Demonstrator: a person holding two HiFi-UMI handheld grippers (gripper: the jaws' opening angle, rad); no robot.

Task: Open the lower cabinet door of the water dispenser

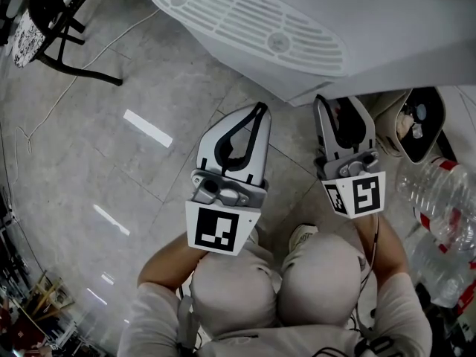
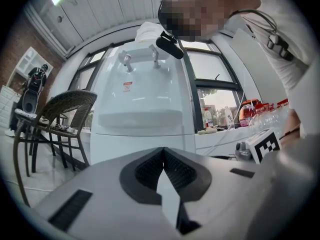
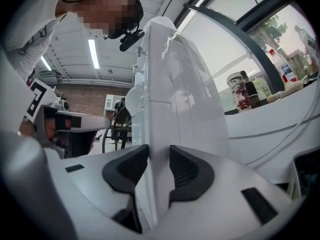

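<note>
Wicker chair point(image 2: 55, 115): on the floor left of the water dispenser point(image 2: 140, 96), near it, not touching.

Your left gripper point(image 2: 163, 151): level, aimed square at the dispenser's front and short of it. The claw is pressed together, tips meeting, with nothing in it. In the head view it hangs over bare floor tiles in front of the dispenser, above your left knee.

Dispenser: white and upright. Two taps point(image 2: 129, 60) sit at the top of its front, with a small red-and-white sticker under them and a recessed shelf beneath. Below the shelf is a seam, then the lower cabinet door point(image 2: 141, 143), which lies flush with the body, closed.

Your right gripper point(image 3: 159, 153): level, low at the dispenser's front right corner. The claw is spread a little and pinches a white vertical edge there. The black pads point(image 3: 186, 171) lie against it, one on each face. The edge reads as the door's free side, though the seam is not clear from this angle.

Plastic bottles point(image 1: 440, 199): clear, red-labelled, on the floor right of the dispenser, beside your right arm. A dark jar point(image 3: 239, 91) stands on a white ledge right of the dispenser.
</note>
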